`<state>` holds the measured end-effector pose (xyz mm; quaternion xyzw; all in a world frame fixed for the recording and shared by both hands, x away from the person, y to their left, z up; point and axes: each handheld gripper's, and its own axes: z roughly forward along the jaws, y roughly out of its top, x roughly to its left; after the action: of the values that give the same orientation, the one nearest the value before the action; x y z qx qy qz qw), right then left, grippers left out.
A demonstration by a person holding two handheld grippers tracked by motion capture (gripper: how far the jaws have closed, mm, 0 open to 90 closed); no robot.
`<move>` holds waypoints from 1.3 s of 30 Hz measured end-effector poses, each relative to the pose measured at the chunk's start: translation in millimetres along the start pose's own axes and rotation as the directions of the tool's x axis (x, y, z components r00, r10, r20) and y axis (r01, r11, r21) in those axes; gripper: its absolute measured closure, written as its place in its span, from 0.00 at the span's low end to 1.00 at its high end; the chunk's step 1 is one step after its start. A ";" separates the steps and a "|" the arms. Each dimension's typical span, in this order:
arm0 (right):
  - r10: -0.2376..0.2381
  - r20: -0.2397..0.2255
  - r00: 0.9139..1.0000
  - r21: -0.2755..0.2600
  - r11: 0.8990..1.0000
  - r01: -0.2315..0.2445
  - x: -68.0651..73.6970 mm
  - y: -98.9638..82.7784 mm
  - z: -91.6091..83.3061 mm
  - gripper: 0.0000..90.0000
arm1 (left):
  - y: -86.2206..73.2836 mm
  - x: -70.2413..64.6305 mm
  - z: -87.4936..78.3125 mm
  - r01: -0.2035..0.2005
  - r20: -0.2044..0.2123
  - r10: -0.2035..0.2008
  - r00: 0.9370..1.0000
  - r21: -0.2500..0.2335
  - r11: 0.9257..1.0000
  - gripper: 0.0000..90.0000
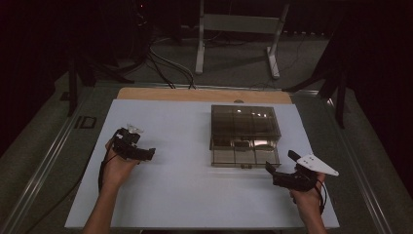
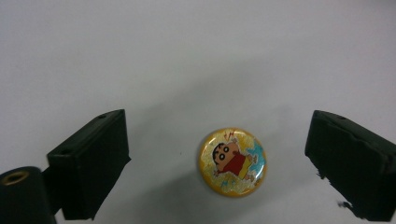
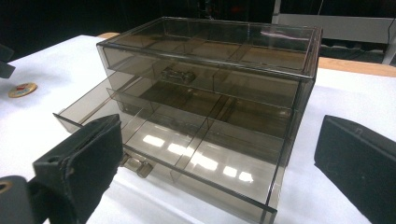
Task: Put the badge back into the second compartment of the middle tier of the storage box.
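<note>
A round yellow badge with a cartoon child in red lies flat on the white mat. My left gripper points down over it, jaws wide apart on either side, neither pad touching it. In the high view the left gripper is at the mat's left. The badge is also seen far left in the right gripper view. A smoky clear drawer box stands right of centre, its lowest drawer pulled out toward me. My right gripper sits open just before the drawer, holding nothing.
The white mat covers most of the table; a wooden strip shows at its far edge. Metal rails run along both table sides. Beyond, on the floor, are a white stand and cables.
</note>
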<state>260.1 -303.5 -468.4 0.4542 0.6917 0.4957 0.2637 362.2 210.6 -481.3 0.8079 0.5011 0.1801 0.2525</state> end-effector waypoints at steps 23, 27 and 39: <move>0.006 -0.007 1.000 -0.003 1.000 -0.006 -0.2 0.4 -0.2 0.01 | -4.1 -7.8 14.1 0.009 0.010 -0.010 1.000 0.073 0.997 0.25; 0.006 -0.006 1.000 -0.004 1.000 -0.006 -0.5 0.4 -0.4 0.01 | -4.0 -8.3 15.3 0.014 0.025 -0.016 1.000 0.081 0.997 0.30; 0.010 -0.007 1.000 -0.005 1.000 -0.010 -0.9 0.3 -0.7 0.01 | -6.2 -10.3 19.8 -0.011 0.048 0.005 0.999 0.125 0.992 0.50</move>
<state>260.1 -304.5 -467.9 0.4552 0.6890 0.5005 0.2601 364.1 199.1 -501.3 0.8283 0.5018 0.1302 0.2126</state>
